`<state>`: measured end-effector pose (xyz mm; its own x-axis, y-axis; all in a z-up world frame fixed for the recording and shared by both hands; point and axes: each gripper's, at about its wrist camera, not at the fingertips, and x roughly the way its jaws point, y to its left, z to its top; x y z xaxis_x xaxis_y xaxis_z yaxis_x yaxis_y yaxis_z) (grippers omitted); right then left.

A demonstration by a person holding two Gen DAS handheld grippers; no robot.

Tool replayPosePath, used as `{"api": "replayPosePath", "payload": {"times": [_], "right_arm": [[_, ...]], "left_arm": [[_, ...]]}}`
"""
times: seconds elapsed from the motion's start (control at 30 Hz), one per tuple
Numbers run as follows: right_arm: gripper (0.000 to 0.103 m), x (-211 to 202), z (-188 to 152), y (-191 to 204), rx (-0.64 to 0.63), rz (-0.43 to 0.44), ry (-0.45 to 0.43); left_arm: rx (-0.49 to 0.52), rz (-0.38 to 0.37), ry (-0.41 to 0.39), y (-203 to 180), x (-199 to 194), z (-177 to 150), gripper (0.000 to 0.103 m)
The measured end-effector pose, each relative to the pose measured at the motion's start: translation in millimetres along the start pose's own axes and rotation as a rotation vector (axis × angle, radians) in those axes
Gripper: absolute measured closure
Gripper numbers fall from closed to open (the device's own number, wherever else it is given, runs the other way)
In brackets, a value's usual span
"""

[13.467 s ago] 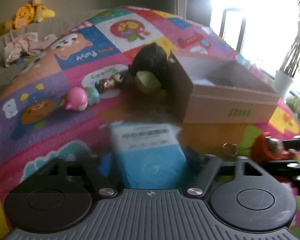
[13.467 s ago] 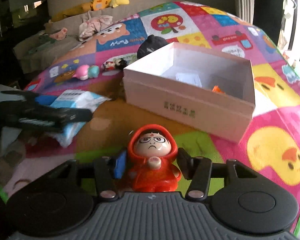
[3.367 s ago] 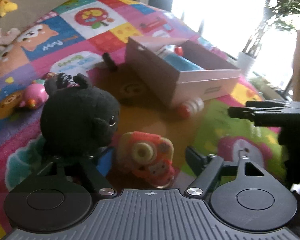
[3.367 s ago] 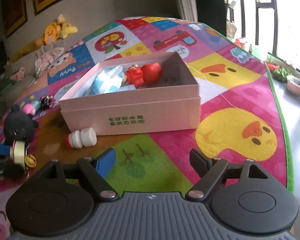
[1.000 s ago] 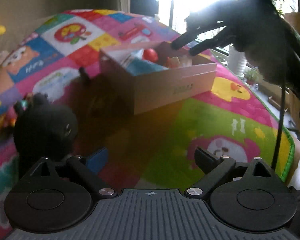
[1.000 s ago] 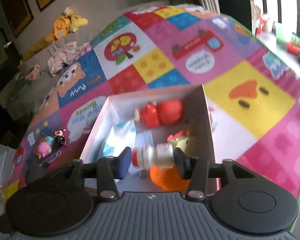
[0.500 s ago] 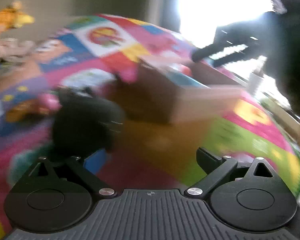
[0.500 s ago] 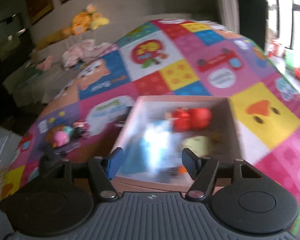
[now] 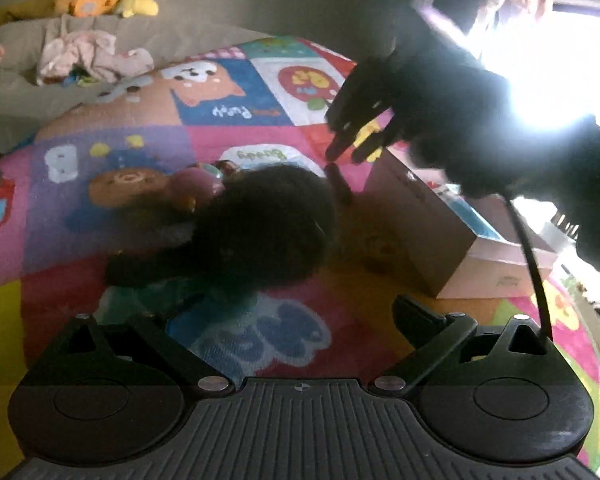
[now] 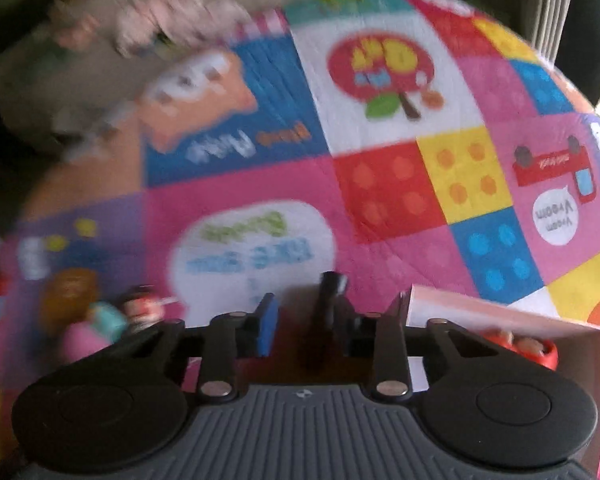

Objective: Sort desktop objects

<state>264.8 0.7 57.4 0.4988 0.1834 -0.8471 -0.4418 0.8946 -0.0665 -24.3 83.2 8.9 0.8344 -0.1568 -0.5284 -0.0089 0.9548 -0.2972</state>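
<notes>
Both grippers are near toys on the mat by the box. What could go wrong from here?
1. The right gripper's jaws are closing around the small dark object beside the box corner; a finger may hit the wall.
2. Its view is blurred, so the grip may miss.
3. The open left gripper faces the black plush nearby; the grippers might collide.

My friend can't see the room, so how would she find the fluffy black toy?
Find the big patchwork play mat with cartoon squares and the pale cardboard box on it. Just left of the box lies the fluffy black stuffed toy. It is much bigger than the small round pink toy beside it, and dark all over.
</notes>
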Motion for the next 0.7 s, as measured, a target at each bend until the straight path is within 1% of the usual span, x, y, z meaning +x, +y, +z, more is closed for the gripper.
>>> {"api": "replayPosePath", "payload": {"times": [0.1,0.13,0.17,0.23,0.33,0.4,0.5,0.6,0.7], "right_arm": [[0.076,28.3,9.7,0.5,0.022,-0.059,0.077],[0.076,30.9,12.0,5.6,-0.006,-0.092,0.069],[0.077,34.2,13.6,8.5,-0.024,-0.093,0.074],[0.084,36.1,11.7,14.4,-0.046,-0.082,0.082],[0.083,21.7,-3.4,27.7,-0.118,-0.073,0.033],[0.083,0.7,-17.1,31.0,-0.128,-0.022,0.003],[0.084,-50.0,-48.2,26.7,-0.131,0.088,-0.066],[0.084,-95.1,-80.2,8.1,-0.090,0.196,-0.112],[0.085,-131.1,-121.8,-13.3,-0.038,0.271,-0.155]], "left_arm": [[-0.063,-0.021,0.007,10.3,1.0,-0.4,0.002],[-0.077,-0.028,0.007,12.3,0.7,-0.5,0.002],[-0.083,-0.033,0.004,13.6,0.1,-0.7,0.002],[-0.080,-0.037,-0.001,13.3,-0.6,-1.1,0.002],[-0.072,-0.040,-0.008,11.6,-1.1,-1.0,0.002],[-0.072,-0.040,-0.008,11.3,-0.6,-0.8,0.001],[-0.070,-0.041,-0.009,10.9,-0.3,-0.7,0.001],[-0.064,-0.041,-0.010,10.1,0.7,-0.3,0.001],[-0.053,-0.034,-0.012,8.7,0.8,-0.1,0.001]]}}
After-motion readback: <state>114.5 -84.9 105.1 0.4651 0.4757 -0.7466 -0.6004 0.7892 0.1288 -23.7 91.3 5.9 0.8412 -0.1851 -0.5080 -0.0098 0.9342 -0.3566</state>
